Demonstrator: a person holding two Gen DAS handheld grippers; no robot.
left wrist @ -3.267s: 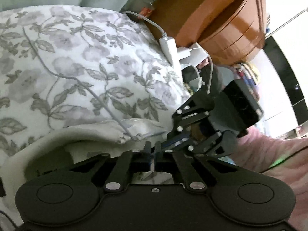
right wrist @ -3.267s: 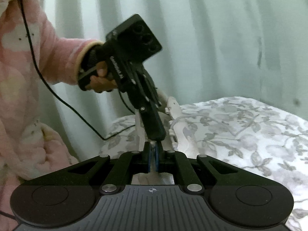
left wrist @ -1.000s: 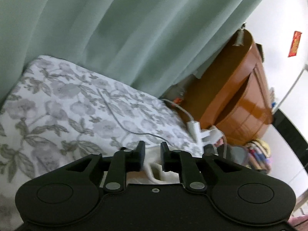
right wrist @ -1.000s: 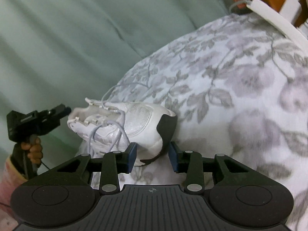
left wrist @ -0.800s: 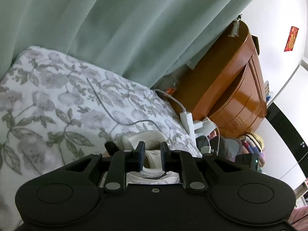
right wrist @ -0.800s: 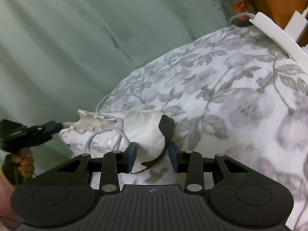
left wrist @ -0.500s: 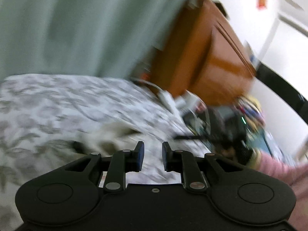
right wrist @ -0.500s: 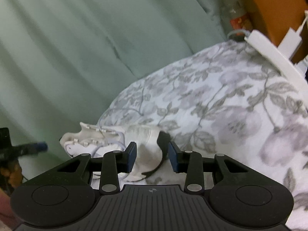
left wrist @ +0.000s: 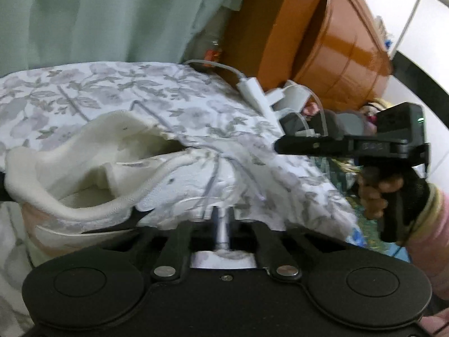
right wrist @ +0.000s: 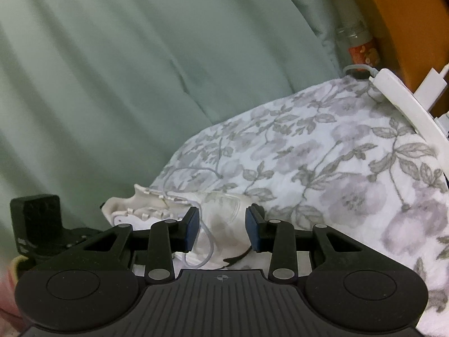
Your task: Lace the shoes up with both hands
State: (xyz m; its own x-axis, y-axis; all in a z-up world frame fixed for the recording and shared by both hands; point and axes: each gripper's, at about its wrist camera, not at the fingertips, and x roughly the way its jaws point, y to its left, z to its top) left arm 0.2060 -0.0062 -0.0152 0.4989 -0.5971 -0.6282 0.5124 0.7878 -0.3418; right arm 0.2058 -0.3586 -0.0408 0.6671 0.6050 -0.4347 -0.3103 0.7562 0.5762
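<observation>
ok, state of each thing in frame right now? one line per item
left claw: shut, nothing clearly gripped
right claw: open, clear of the shoe
white sneaker: on the floral bedspread, unworn
shoelace: loose, untied
white power strip: a plug in it

My left wrist camera sits low and very near the white shoe (left wrist: 92, 174), looking along its fingers across the floral bedspread (left wrist: 196, 112) toward the wooden cabinet (left wrist: 322, 42). My right wrist camera looks from farther back toward the green curtain (right wrist: 140, 70). Both views share shoe, bedspread and curtain.
</observation>
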